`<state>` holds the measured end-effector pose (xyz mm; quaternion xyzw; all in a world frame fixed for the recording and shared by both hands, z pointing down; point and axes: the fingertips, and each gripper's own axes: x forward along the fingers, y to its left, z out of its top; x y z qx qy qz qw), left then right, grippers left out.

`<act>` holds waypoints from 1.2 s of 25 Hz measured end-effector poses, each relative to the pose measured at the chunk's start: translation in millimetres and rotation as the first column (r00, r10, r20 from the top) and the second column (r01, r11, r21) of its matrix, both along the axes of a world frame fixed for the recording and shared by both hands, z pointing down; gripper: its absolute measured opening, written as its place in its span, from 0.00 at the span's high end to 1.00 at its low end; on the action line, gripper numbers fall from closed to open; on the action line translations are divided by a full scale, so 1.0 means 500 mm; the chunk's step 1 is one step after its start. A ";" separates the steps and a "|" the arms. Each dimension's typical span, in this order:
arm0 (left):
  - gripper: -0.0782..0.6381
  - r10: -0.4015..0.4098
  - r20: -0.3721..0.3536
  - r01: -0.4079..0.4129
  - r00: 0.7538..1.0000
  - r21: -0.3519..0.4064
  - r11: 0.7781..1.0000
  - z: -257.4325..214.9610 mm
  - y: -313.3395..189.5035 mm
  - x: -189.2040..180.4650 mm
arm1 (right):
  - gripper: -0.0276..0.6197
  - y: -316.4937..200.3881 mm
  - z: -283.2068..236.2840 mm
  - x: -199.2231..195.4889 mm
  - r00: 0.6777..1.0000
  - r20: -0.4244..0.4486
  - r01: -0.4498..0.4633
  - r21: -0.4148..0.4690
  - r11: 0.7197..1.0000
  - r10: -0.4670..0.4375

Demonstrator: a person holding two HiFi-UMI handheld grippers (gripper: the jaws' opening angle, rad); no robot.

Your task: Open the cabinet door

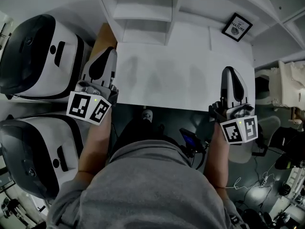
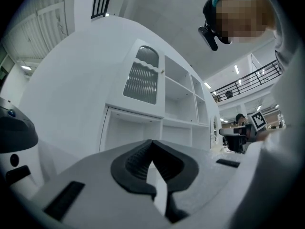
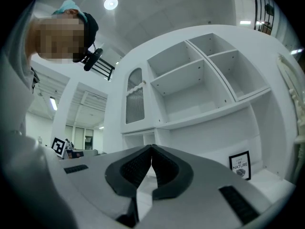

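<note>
The white arched cabinet door with a ribbed grey panel [image 2: 142, 78] is sitting in the upper part of the tall white shelving unit [image 3: 205, 80], left of the open compartments, and it is looking shut, flush with its frame. In the left gripper view it is showing at upper centre; in the right gripper view it is lying at centre left.

The left hand-held gripper [image 2: 152, 146] is holding its jaws pressed together with nothing between them, and the right hand-held gripper [image 3: 152, 150] is doing the same. In the head view both are hovering at the near edge of the white tabletop [image 1: 181, 75], one at each lower corner of it, well apart from the door.

Judging from this, the task is only beginning: no contact is being made with the door and nothing is opened. Reaching up to the door, taking hold of its edge or knob and swinging it out are all remaining.
</note>
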<state>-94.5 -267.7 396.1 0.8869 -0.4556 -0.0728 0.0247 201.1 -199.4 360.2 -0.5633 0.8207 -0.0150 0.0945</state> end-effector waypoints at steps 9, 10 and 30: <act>0.88 0.049 -0.002 -0.049 0.999 0.003 0.999 0.002 -0.091 0.002 | 0.92 -0.077 -0.003 -0.009 0.999 -0.009 -0.040 0.005 0.999 0.040; 0.88 0.053 -0.003 -0.053 0.999 0.001 0.999 0.001 -0.097 0.005 | 0.92 -0.082 -0.003 -0.009 0.999 -0.009 -0.042 0.002 0.999 0.042; 0.88 -0.042 -0.023 0.042 0.999 -0.027 0.999 0.004 -0.092 0.031 | 0.92 -0.147 -0.002 0.011 0.997 -0.011 0.078 -0.036 0.996 -0.078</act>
